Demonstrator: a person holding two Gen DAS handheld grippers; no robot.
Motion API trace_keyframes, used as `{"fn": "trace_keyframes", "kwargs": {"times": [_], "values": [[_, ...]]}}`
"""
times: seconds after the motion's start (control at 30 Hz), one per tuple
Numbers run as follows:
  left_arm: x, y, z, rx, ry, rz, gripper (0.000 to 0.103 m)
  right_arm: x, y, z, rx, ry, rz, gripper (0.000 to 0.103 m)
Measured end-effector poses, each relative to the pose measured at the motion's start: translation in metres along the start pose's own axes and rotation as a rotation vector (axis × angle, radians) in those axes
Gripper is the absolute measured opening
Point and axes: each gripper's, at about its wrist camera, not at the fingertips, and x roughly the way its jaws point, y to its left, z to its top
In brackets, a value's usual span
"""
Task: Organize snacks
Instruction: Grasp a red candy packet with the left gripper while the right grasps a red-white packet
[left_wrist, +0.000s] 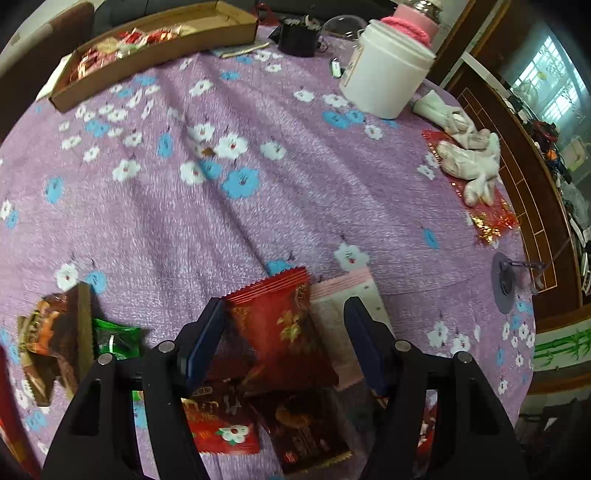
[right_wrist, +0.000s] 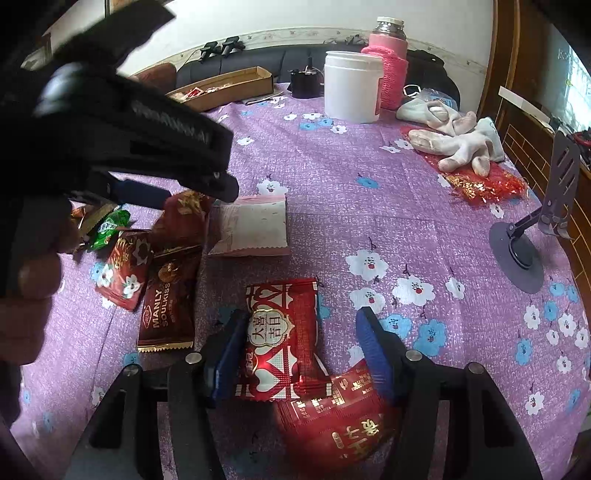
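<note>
your left tongs (left_wrist: 284, 332) stand spread around a red snack packet (left_wrist: 280, 325) lying on the worktop (left_wrist: 295, 184); your right tongs (right_wrist: 299, 350) gape over a heart-print packet (right_wrist: 280, 332). these look light, crinkly and slippery, so pinch across the flat middle.

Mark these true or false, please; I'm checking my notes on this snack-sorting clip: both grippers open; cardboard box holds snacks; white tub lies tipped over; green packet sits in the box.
1. Both the left gripper and right gripper are open. True.
2. The cardboard box holds snacks. True.
3. The white tub lies tipped over. False: it stands upright on the tablecloth.
4. The green packet sits in the box. False: it lies on the tablecloth beside the brown Manly packet.
</note>
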Motion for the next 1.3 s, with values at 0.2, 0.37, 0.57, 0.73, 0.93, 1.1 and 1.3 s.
{"fn": "trace_keyframes", "kwargs": {"times": [0.2, 0.37, 0.57, 0.73, 0.93, 1.1, 1.3], "values": [[-0.003, 0.001, -0.004, 0.044, -0.034, -0.003, 0.051, -0.002, 0.0, -0.001, 0.008, -0.005, -0.015, 0.055], [-0.009, 0.011, -0.014, 0.08, -0.044, -0.01, 0.048, -0.002, 0.0, -0.001, 0.01, -0.004, -0.018, 0.048], [-0.019, 0.024, -0.039, 0.144, -0.023, -0.008, 0.048, -0.004, 0.002, -0.001, 0.001, 0.004, -0.001, 0.043], [-0.036, 0.044, -0.075, 0.159, -0.009, -0.009, 0.048, -0.009, 0.016, -0.007, -0.024, 0.029, 0.052, 0.042], [-0.062, 0.068, -0.13, 0.175, -0.001, -0.026, 0.048, -0.03, 0.05, -0.034, -0.088, 0.068, 0.121, 0.038], [-0.085, 0.091, -0.182, 0.195, -0.048, -0.02, 0.045, -0.054, 0.089, -0.071, -0.167, 0.088, 0.142, 0.037], [-0.112, 0.119, -0.235, 0.214, -0.074, -0.031, 0.041, -0.077, 0.123, -0.101, -0.189, 0.089, 0.152, 0.037]]}}
